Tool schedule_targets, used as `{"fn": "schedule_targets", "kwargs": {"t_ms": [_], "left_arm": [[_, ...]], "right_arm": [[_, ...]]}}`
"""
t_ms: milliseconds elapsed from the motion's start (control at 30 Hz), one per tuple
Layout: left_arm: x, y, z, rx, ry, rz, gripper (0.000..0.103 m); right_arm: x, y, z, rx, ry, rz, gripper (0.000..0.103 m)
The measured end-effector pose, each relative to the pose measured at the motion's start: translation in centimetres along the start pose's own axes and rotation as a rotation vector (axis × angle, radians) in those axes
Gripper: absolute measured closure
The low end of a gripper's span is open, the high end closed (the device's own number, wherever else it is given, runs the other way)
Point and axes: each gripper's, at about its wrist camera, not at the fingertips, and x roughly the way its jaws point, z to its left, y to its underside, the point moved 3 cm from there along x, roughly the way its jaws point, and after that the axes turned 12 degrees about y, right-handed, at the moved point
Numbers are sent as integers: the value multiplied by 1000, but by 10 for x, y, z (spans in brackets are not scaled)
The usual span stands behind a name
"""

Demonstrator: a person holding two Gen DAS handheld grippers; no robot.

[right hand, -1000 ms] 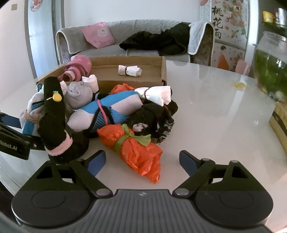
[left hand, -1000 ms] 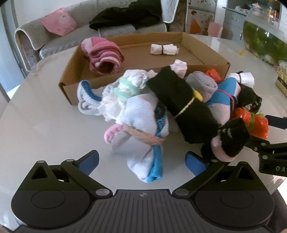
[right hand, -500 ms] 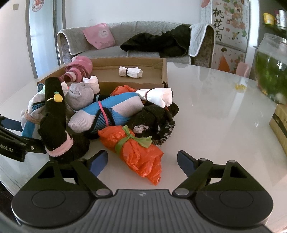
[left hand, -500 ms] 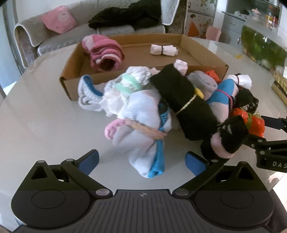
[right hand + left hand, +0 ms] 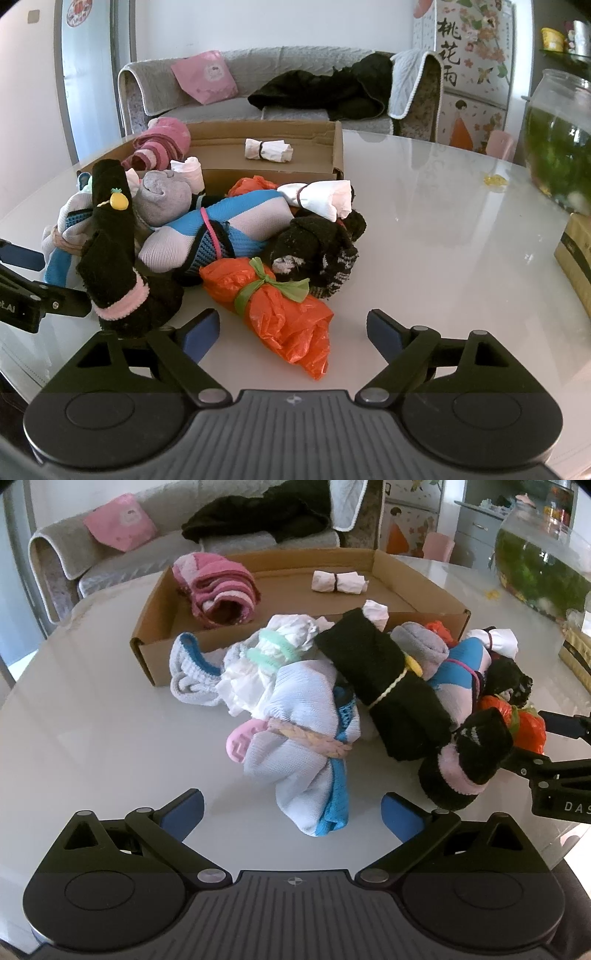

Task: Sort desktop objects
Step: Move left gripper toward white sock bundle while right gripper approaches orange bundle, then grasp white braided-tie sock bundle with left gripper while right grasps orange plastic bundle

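A pile of tied sock and bag bundles lies on the white table in front of a cardboard box. My left gripper is open, and the near tip of a pale blue-and-white sock bundle lies between its blue pads without touching them. My right gripper is open and its jaws are opening slightly. The near end of an orange bag bundle with a green tie lies between them, untouched. A black sock with a pink cuff lies between the two grippers.
The box holds a pink striped sock roll and a small white roll. A glass fish bowl and a tan box stand at the table's right. A grey sofa with dark clothing is behind.
The left view has shifted a little towards the pile. The right jaws narrowed a touch and widened again. Nothing was gripped or moved.
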Motion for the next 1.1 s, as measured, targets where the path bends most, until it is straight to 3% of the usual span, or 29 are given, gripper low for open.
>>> {"fn": "schedule_targets", "kwargs": {"t_ms": [267,467,533,633,700,733,833,1100], "left_arm": [[5,-2,-10,33,2,-10,0],[4,-7,2,-6,-21,-38,1],[7,-6,12,-39,-22,-19,4],[-1,-4,23,-69,-30,-42,17],[-6,-1,19,-41,-24,-51,31],[-7,0,13,-9,-26,-58,33],[-5,2,-4,66,-39,-79,34],[-3,9,-41,202,-12,-97,21]], "right_arm": [[0,0,0,-1,0,0,19],[1,0,1,1,1,0,18],[1,0,1,4,2,-2,17],[1,0,1,3,2,-4,17],[1,0,1,5,3,-5,15],[1,0,2,6,4,-5,14],[0,0,1,5,1,-8,12],[-2,2,0,2,-5,-14,11]]}}
